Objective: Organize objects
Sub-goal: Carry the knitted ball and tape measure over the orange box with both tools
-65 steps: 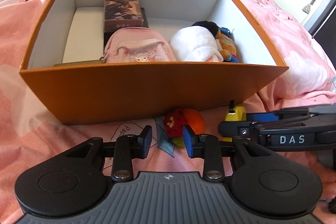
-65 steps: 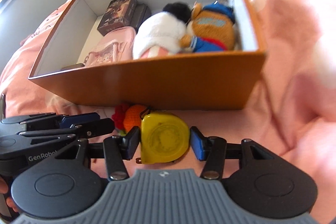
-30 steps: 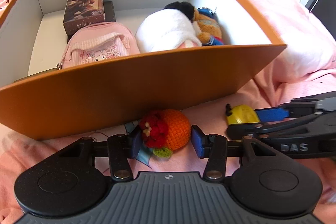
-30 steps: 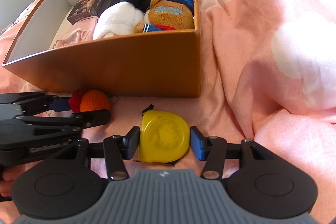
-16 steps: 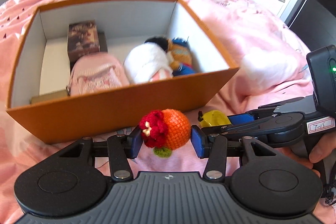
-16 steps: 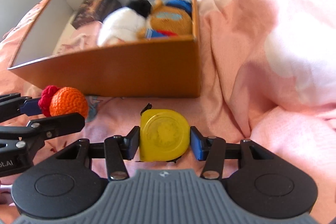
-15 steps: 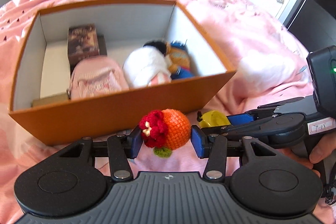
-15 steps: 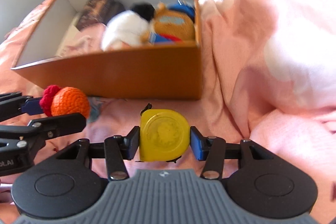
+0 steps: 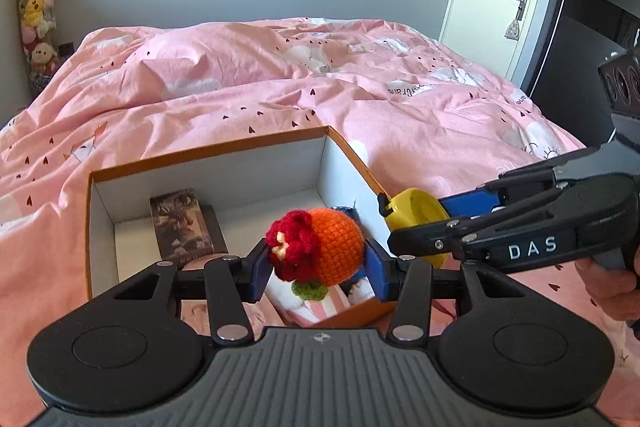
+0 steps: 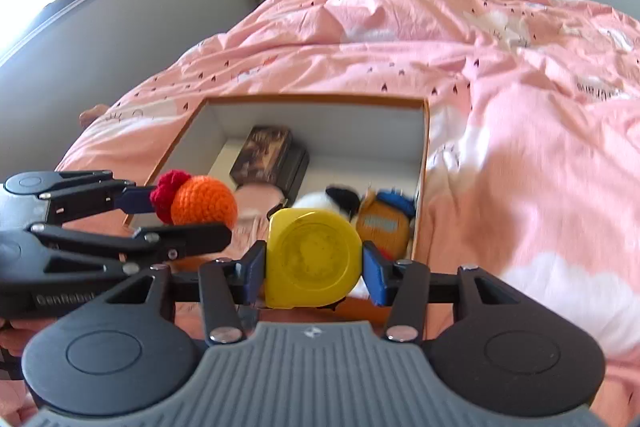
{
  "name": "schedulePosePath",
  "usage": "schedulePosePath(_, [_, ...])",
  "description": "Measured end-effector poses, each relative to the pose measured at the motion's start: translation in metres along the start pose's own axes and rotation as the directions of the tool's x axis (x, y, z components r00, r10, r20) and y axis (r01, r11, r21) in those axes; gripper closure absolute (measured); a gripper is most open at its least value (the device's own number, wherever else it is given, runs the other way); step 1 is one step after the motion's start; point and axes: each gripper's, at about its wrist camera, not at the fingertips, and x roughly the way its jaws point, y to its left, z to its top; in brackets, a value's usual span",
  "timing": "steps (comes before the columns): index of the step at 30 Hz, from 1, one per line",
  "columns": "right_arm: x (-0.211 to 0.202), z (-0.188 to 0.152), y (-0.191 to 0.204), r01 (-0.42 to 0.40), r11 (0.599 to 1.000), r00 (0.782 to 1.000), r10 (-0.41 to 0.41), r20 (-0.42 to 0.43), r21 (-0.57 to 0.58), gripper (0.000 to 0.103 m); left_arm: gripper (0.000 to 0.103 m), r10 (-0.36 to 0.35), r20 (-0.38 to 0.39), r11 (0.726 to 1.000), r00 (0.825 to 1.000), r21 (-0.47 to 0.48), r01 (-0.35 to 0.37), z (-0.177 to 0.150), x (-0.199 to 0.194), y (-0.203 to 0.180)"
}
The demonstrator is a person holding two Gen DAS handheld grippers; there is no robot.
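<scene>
Carrying two items boxward: my left gripper (image 9: 316,263) clamps the crocheted orange ball (image 9: 320,245), my right gripper (image 10: 314,265) the yellow tape measure (image 10: 314,259); the orange box (image 10: 320,99) lies ahead and below both, so I should clear its near rim, then release over bare floor beyond the plush toys (image 10: 384,223).

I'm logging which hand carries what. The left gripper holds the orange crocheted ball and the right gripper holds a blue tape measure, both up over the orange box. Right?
One detail is off: the tape measure is yellow, not blue, as the right wrist view shows. Otherwise yes: the left gripper holds the orange crocheted ball, the right gripper the tape measure, both over the orange box.
</scene>
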Motion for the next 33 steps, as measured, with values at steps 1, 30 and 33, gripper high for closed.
schedulePosePath(1, [0.003,0.008,-0.002,0.009,1.0,1.0,-0.009,0.003,0.001,0.051,0.048,0.01,-0.002,1.0,1.0,0.008,-0.01,0.004,0.006,0.002])
schedulePosePath(30, [0.196,0.102,-0.019,0.227,0.969,0.942,-0.245,-0.228,-0.101,0.051,0.048,0.018,-0.288,0.947,0.957,0.312,0.076,0.029,0.177,0.051])
schedulePosePath(33, [0.204,0.1,-0.014,0.248,0.949,0.926,-0.292,-0.242,-0.195,0.051,0.048,0.019,-0.299,0.941,0.954,0.328,0.084,0.027,0.181,0.049])
